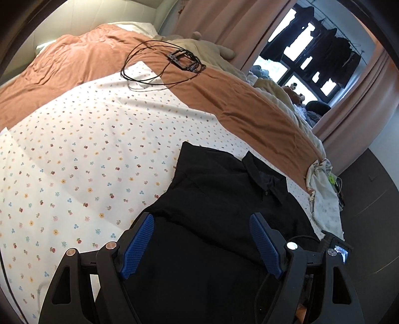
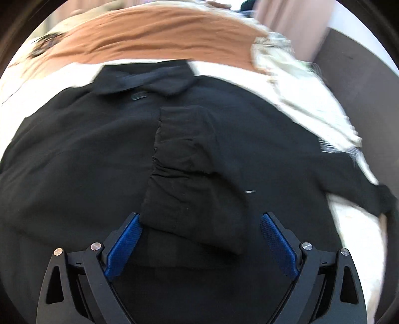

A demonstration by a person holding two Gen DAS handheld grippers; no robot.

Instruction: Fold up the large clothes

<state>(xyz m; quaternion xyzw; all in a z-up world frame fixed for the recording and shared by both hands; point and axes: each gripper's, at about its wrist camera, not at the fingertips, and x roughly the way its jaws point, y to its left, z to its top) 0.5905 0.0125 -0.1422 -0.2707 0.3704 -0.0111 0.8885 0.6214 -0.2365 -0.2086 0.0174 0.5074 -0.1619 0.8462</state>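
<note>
Nearest in the left wrist view, the left tongs (image 1: 202, 219) stand wide apart, with their blue pads (image 1: 136, 249) over the black shirt (image 1: 212, 199), and nothing is held between them. The shirt lies on the bed, spread on a white sheet with small flowers (image 1: 87, 149). Its collar (image 1: 264, 174) points away from the camera, toward the far right edge of the bed.

In the right wrist view, the right tongs (image 2: 200, 221) are also spread open and grip nothing. The picture is blurred, mostly at the edges. A folded sleeve (image 2: 189, 169) lies over the middle of the shirt (image 2: 74, 162), and its lower end sits between the two blue pads (image 2: 123, 245); I cannot tell if the left pad touches it. Beyond the sleeve is the collar (image 2: 144, 79).

Behind the shirt, an orange-brown blanket (image 1: 87, 59) covers the far part of the bed. On it rests a coiled black cable (image 1: 149, 64) with a small black frame (image 1: 184, 59). Farther right are pink curtains (image 1: 224, 22), and dark clothes (image 1: 324, 42) hang before the window.
</note>
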